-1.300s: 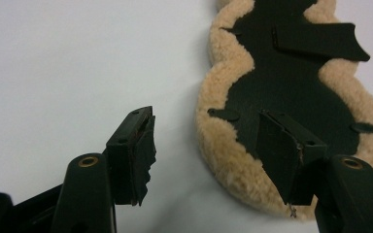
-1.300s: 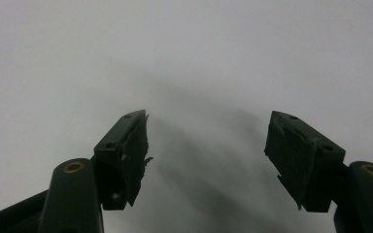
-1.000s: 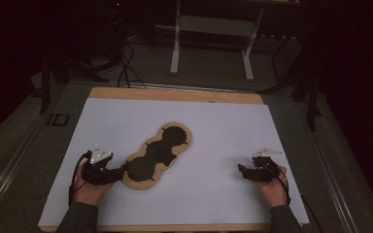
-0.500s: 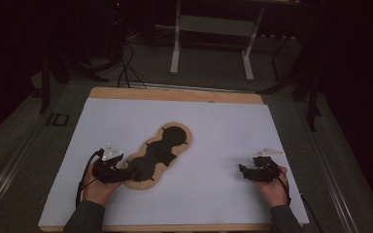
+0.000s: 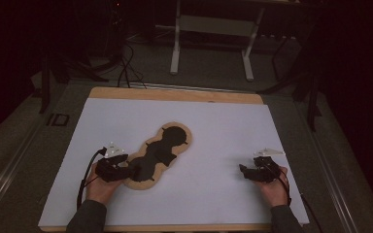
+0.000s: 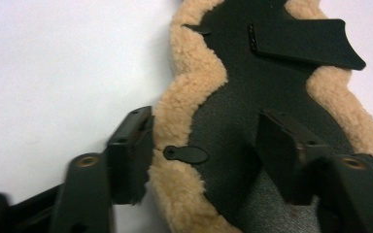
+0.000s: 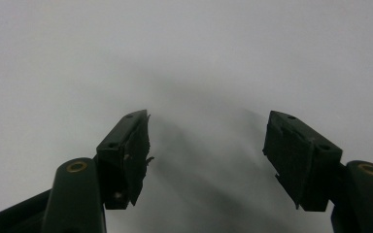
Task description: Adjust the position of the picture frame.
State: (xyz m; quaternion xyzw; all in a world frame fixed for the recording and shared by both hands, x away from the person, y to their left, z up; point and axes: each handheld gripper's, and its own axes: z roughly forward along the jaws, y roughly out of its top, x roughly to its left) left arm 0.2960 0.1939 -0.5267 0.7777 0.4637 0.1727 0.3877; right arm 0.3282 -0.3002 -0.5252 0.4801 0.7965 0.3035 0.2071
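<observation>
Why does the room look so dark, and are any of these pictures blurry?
High view: the white table sheet is lit, surroundings nearly black. Left gripper view: the fleece-edged pad is sharp and bright. Right gripper view: dim and grey, soft jaw shadows on the sheet, jaws sharp.

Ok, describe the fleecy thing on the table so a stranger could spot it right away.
Start at the white table. Near its front left, by the left gripper, lies the pad: a flat, wavy piece with a black middle. Its tan fleece border sets it apart from the bare white around it.
</observation>
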